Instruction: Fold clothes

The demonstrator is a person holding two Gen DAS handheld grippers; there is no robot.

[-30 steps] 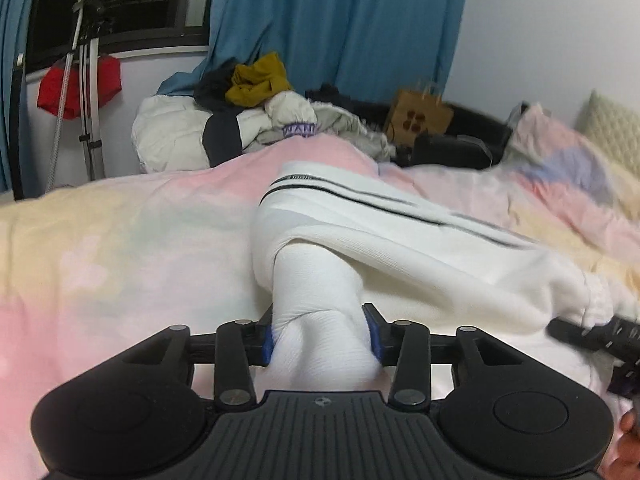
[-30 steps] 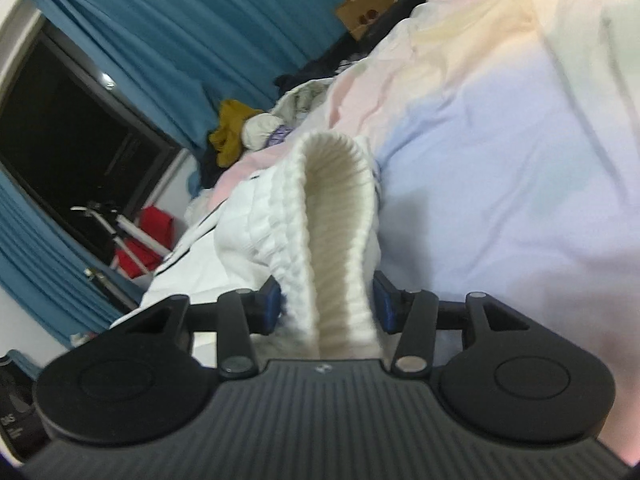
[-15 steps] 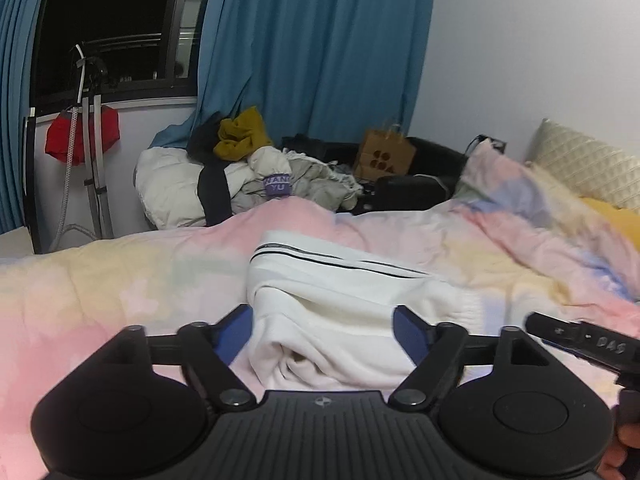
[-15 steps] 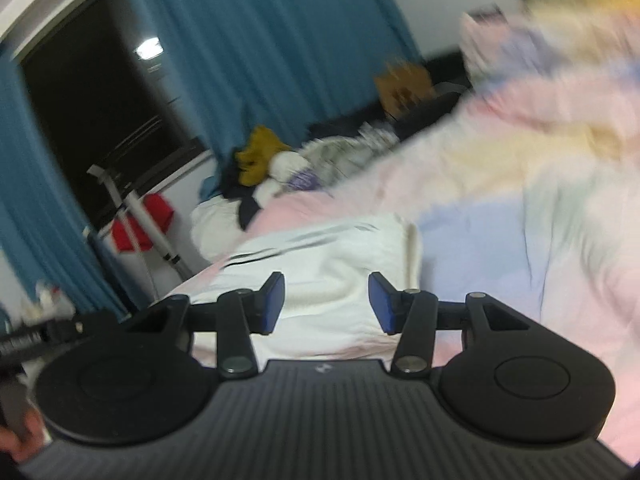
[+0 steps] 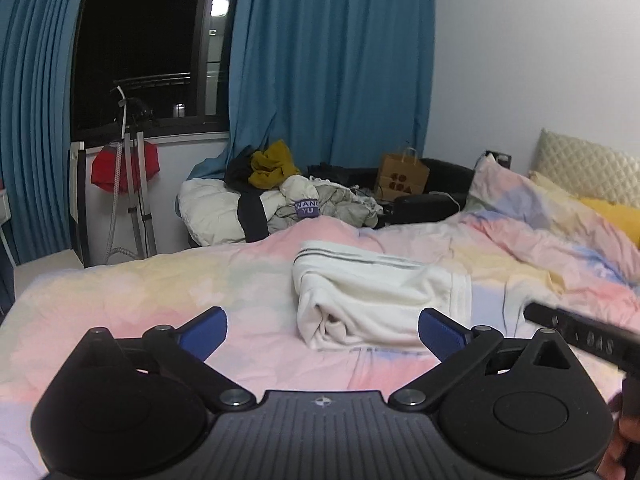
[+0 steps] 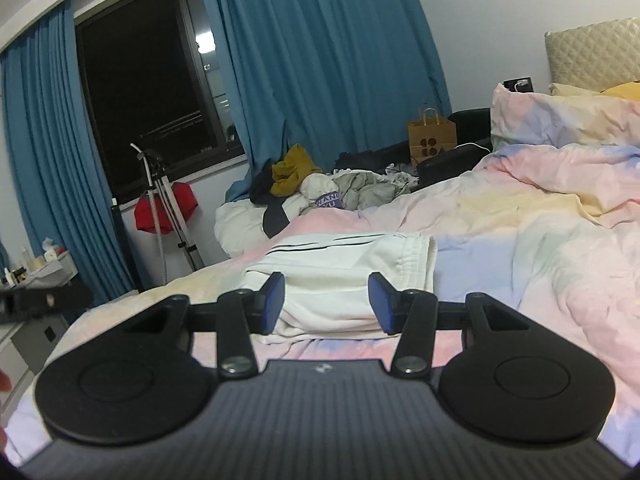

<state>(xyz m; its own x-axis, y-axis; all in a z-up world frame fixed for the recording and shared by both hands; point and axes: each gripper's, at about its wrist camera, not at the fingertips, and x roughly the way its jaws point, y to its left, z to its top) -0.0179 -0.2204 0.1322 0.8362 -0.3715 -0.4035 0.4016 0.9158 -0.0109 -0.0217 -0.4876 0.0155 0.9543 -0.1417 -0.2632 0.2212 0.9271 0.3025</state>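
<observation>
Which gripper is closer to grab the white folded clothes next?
Probably the right gripper: its open blue pads frame the near edge of the white folded garment with black stripes. The left gripper is open too, but the garment sits farther ahead, toward its right pad.

My left tool [image 5: 322,330] is matt black plastic with a ribbed body, small shiny metal pivot screws and smooth blue pads [image 5: 440,330] that look rubbery; my right tool [image 6: 326,300] has the same finish. The folded white garment [image 5: 376,300] is soft, thick cloth, fleecy on its face (ribbed along one edge). It lies on the bed [image 5: 160,292], whose pastel cover is thin, creased, matt cotton-like fabric. The blue curtain [image 5: 332,64] hangs as a heavy matt weave, and the brown bag [image 5: 402,178] is plain kraft paper.
</observation>
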